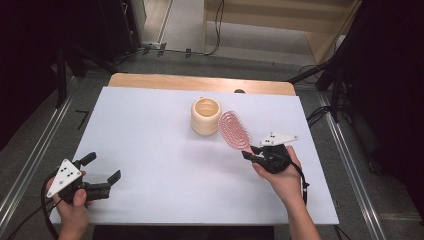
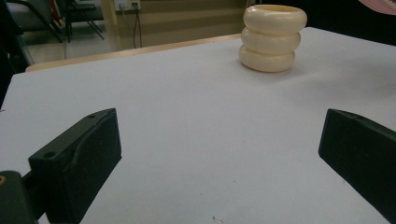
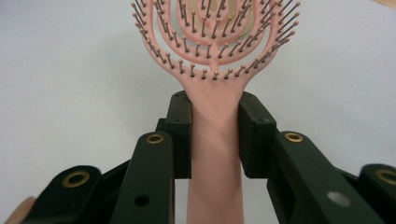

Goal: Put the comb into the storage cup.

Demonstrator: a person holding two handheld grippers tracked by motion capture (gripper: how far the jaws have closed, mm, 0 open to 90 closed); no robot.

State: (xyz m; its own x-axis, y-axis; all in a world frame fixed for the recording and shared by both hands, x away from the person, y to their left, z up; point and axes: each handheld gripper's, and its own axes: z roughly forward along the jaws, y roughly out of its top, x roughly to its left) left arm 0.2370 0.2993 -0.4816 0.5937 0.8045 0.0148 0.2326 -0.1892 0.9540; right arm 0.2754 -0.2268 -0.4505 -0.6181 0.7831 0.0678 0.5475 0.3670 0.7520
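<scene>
A pink hairbrush [image 1: 234,130] with an open, looped head is held off the white table, and my right gripper [image 1: 253,153] is shut on its handle. In the right gripper view the two black jaws press both sides of the pink hairbrush handle [image 3: 215,135], bristles facing the camera. A cream ribbed cup [image 1: 205,116] made of three stacked rings stands just left of the brush head, also seen as the cream cup [image 2: 273,38] far ahead. My left gripper [image 1: 102,169] rests at the front left of the table, jaws wide apart with nothing between them.
The white table top [image 1: 160,150] lies over a wooden board whose far edge [image 1: 200,82] shows. Cables [image 1: 217,30] and dark stands [image 1: 65,70] sit on the floor beyond the table. Metal rails [image 1: 350,165] run along both sides.
</scene>
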